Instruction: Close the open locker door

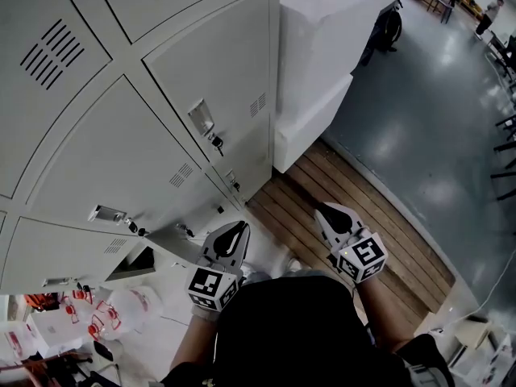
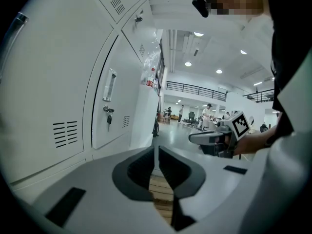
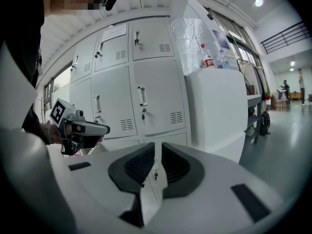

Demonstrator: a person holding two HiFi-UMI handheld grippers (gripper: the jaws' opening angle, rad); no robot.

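Left gripper (image 1: pixel 235 232), head view: its tip sits just beside the free edge of the open locker door (image 1: pixel 171 243), bottom row, near left. The door stands ajar with a dark gap behind it. Right gripper (image 1: pixel 324 212) hangs over the wooden floorboards (image 1: pixel 306 188), with open floor to the right.

Left gripper view: jaws a narrow slit apart, nothing between.

Right gripper view: same narrow slit, empty. Closed lockers (image 3: pixel 156 96) stand far ahead.
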